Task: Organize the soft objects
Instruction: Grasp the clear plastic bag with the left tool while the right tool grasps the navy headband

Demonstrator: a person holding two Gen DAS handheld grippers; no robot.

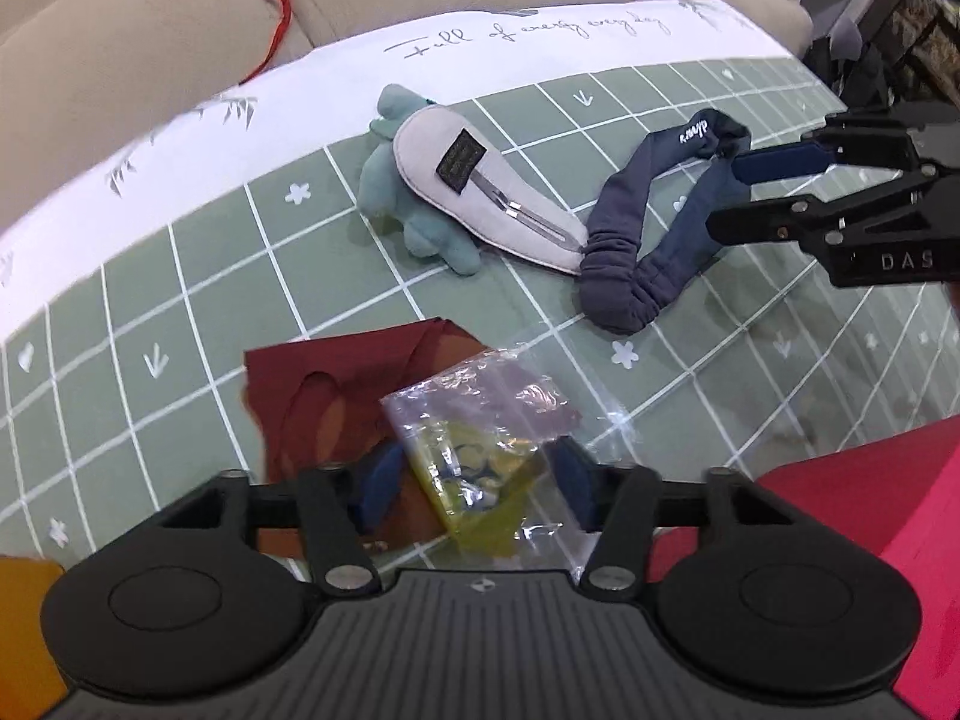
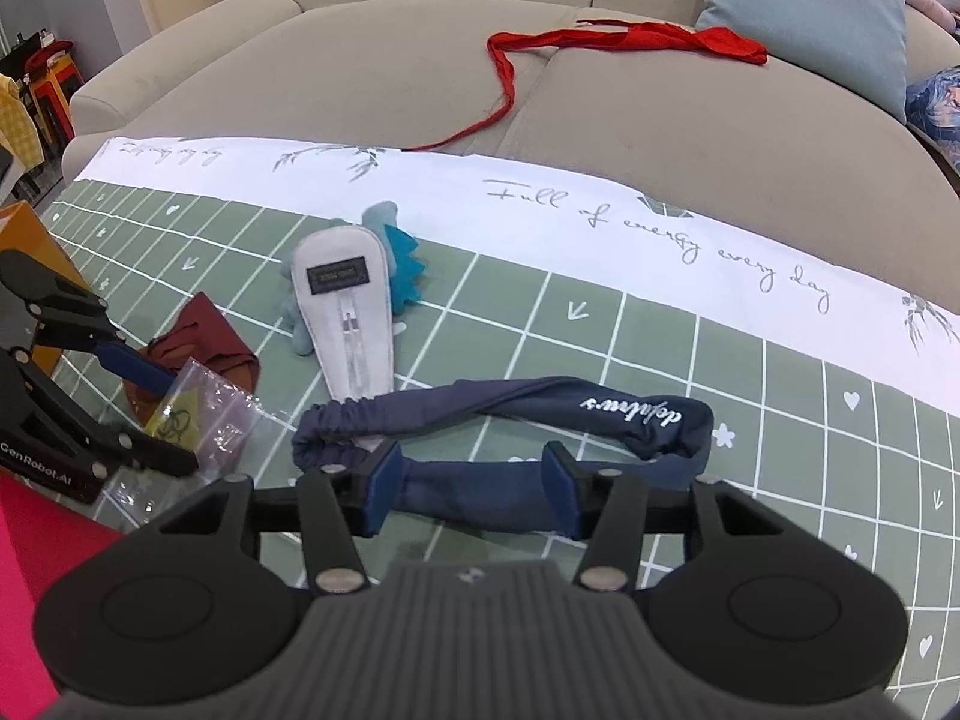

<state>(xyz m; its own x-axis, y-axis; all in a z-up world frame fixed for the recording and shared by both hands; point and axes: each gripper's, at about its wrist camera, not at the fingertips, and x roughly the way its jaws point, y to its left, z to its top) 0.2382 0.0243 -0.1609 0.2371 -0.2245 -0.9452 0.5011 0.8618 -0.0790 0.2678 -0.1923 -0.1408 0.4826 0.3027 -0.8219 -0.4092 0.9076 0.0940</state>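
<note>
- Left gripper [image 1: 474,483]: half-open fingers straddle the clear plastic bag [image 1: 480,450], beside the grey pouch [image 1: 486,192]; close squarely on the crinkly film.
- Right gripper [image 2: 474,489]: fingers half-open around the navy headband [image 2: 510,426], not pinching; grip the band's middle.

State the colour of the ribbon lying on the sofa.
Red; the ribbon shows best in the right wrist view.

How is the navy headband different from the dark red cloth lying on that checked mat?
The headband is navy, with white script lettering; the red cloth is plain maroon. The headband is a long closed loop, gathered at one end; the cloth is a flat folded piece. A clear plastic bag lies partly over the cloth, while nothing covers the headband. Both are soft fabric items lying on the mat.
</note>
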